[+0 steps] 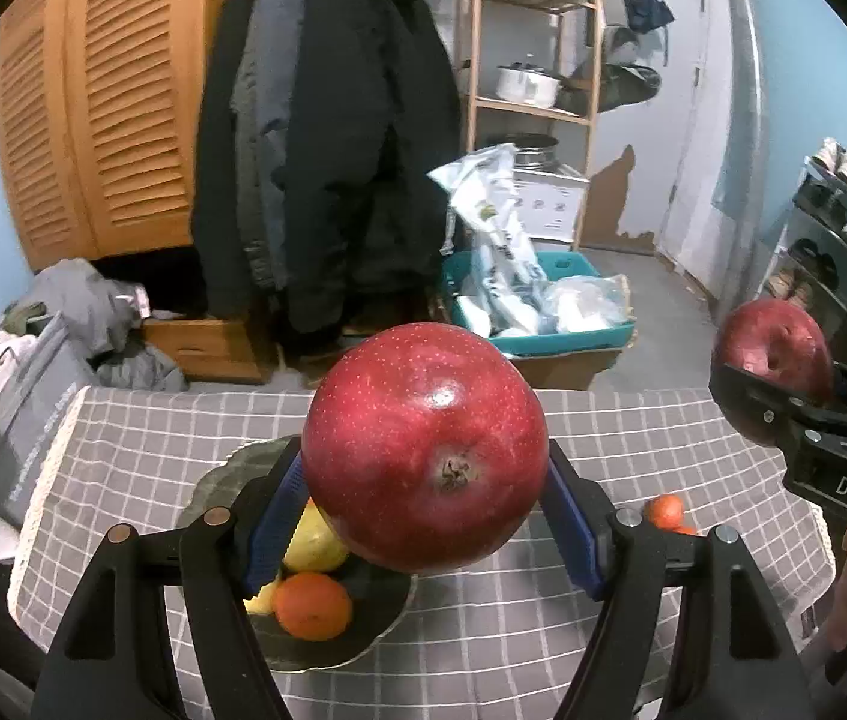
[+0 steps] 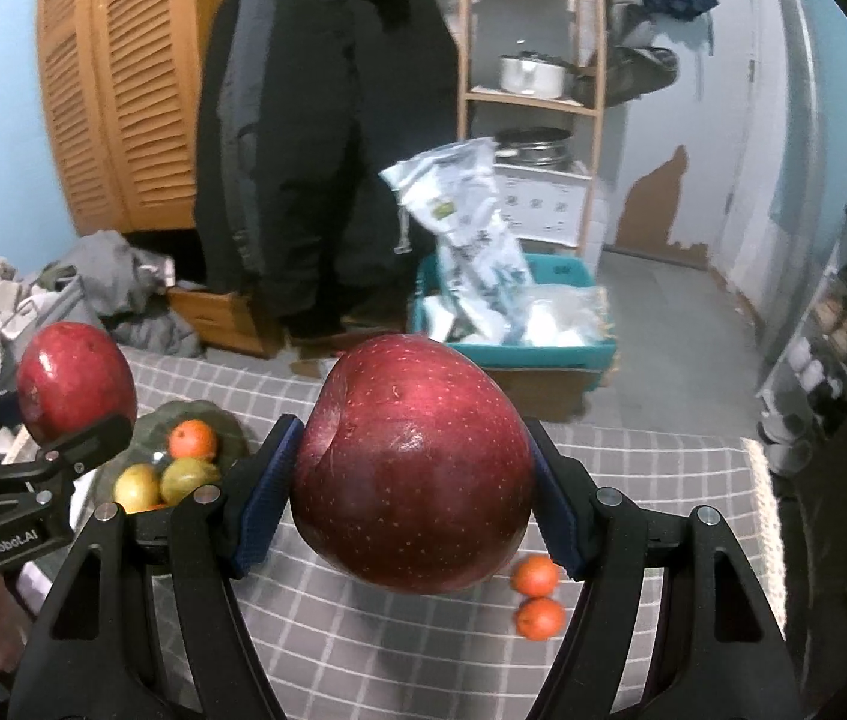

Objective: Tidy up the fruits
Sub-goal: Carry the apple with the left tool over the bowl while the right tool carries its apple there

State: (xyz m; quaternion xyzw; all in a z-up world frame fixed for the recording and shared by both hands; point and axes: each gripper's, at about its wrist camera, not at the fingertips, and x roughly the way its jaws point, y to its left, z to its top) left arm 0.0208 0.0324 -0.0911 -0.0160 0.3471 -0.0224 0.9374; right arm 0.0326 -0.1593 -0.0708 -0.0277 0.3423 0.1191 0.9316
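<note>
- Red fills each wrist view: the left gripper (image 1: 426, 498) is clenched on a red apple (image 1: 426, 450), blossom end toward the camera, and the right gripper (image 2: 408, 495) is clenched on a second red apple (image 2: 414, 468), stem dimple at about 9 o'clock on the fruit.
- Blue ribbed pads (image 1: 276, 519) press both flanks of each apple near its widest part, so both holds look secure; squeezing harder would, I judge, only bruise the skin.
- Both apples hang above the grey checked tablecloth (image 1: 603, 438), apart from it.
- At 7 o'clock under the left apple sits the dark scalloped dish (image 1: 381, 612), already holding a tangerine (image 1: 312, 597) and yellow-green fruit (image 1: 312, 540), apparently lemons.
- Free room in the dish looks scarce; lower one apple at a time into a bare patch, let it touch down, then part the fingers slowly so it cannot roll.
- Two loose tangerines (image 2: 537, 594) lie touching on the cloth at 5 o'clock in the right view, well apart from the dish and not yet gathered.
</note>
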